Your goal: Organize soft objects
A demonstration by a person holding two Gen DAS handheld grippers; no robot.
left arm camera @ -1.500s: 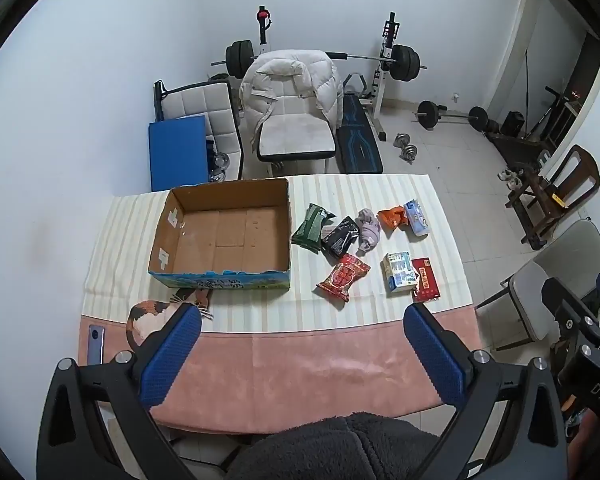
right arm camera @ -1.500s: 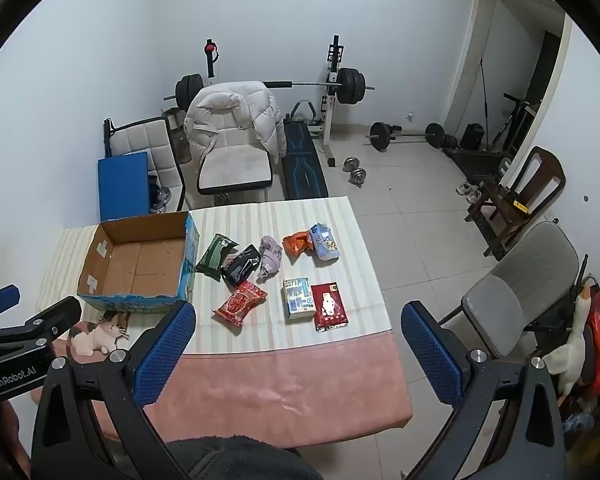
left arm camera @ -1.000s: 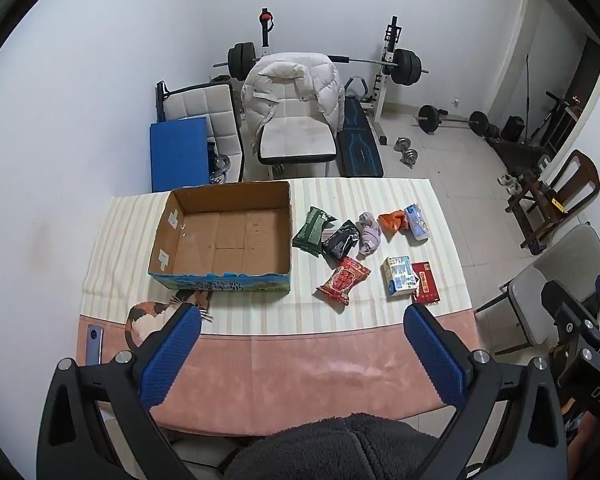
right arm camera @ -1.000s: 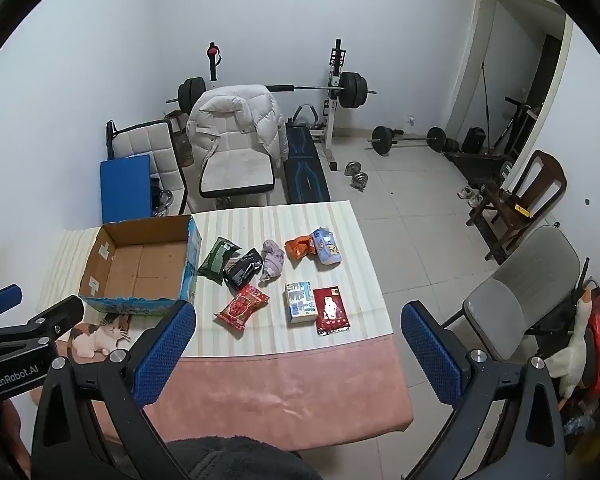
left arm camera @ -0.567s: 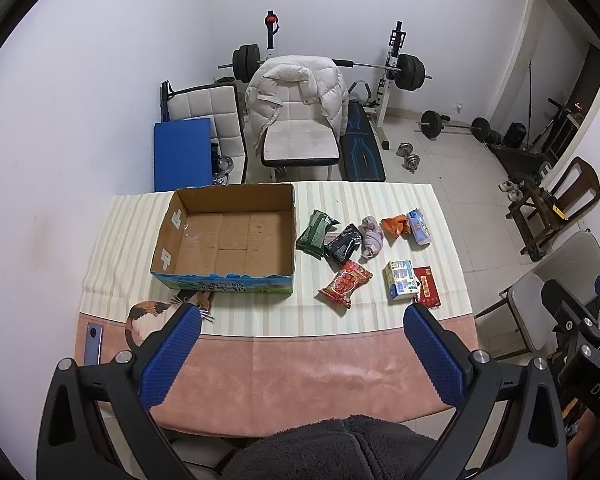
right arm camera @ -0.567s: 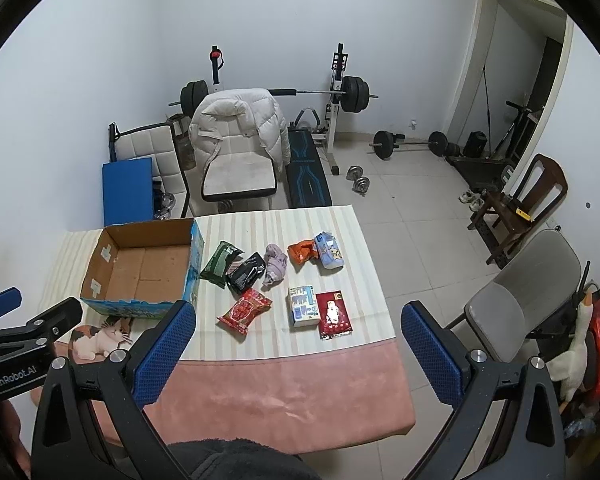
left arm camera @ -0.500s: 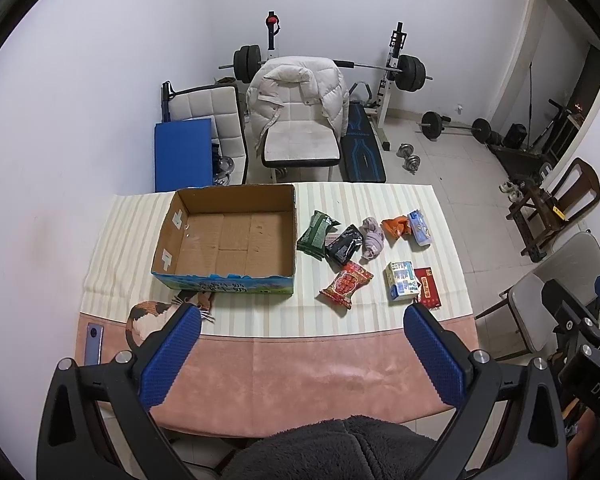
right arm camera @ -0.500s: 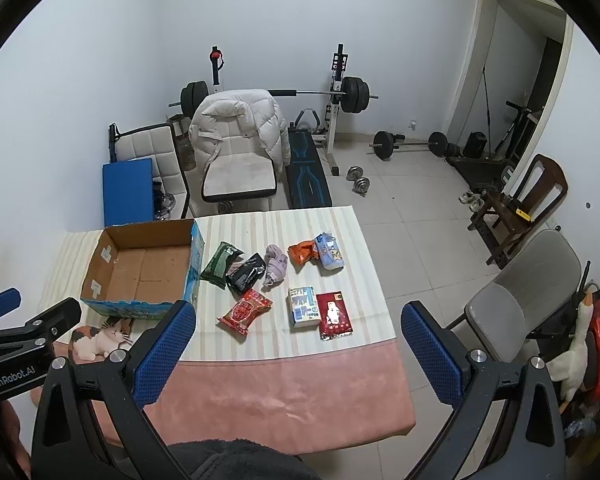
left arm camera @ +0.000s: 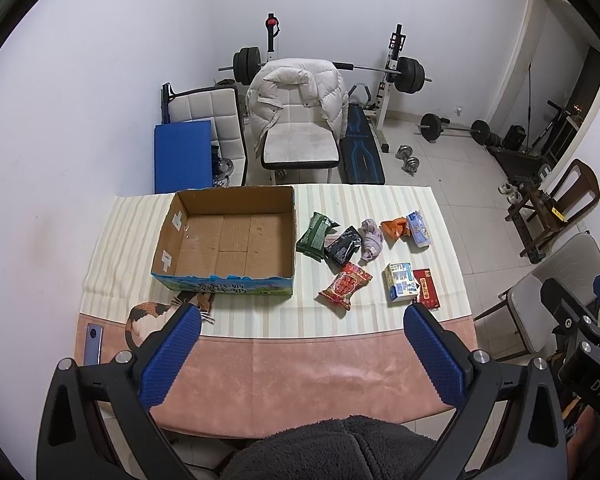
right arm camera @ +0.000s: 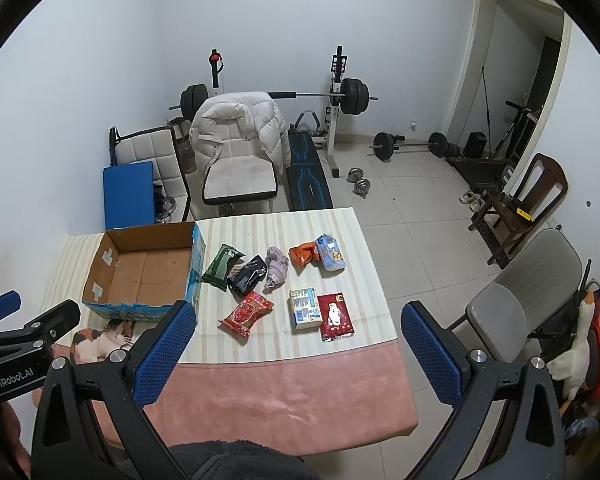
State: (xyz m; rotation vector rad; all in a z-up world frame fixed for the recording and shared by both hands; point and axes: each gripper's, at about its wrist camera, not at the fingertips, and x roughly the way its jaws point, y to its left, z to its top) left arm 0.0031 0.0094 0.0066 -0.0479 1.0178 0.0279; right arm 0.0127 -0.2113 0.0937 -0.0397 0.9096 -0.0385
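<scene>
An empty cardboard box [left arm camera: 228, 240] [right arm camera: 140, 270] stands on the table's left half. Right of it lie several soft packs: a green pack [left arm camera: 315, 230] [right arm camera: 221, 262], a black pack [left arm camera: 343, 240] [right arm camera: 247, 274], a grey cloth bundle [left arm camera: 371, 238] [right arm camera: 277, 268], an orange pack [left arm camera: 394, 228] [right arm camera: 303, 254], a light blue pack [left arm camera: 418, 229] [right arm camera: 331, 253], a red snack pack [left arm camera: 346, 285] [right arm camera: 247, 312], a white-blue tissue pack [left arm camera: 399, 282] [right arm camera: 305, 308] and a dark red pack [left arm camera: 426, 289] [right arm camera: 335, 316]. My left gripper [left arm camera: 300, 322] and right gripper [right arm camera: 290, 320] are open, empty, high above the table's near edge.
The table [left arm camera: 300, 364] has a striped cloth and a pink front part with a cat picture [left arm camera: 148, 316]. A phone [left arm camera: 93, 344] lies at the front left. A chair with a white jacket [left arm camera: 300, 120], weights and chairs [right arm camera: 520, 292] stand around.
Both grippers have drifted slightly back and up; the table looks a little smaller and lower in view. Nothing on the table has moved.
</scene>
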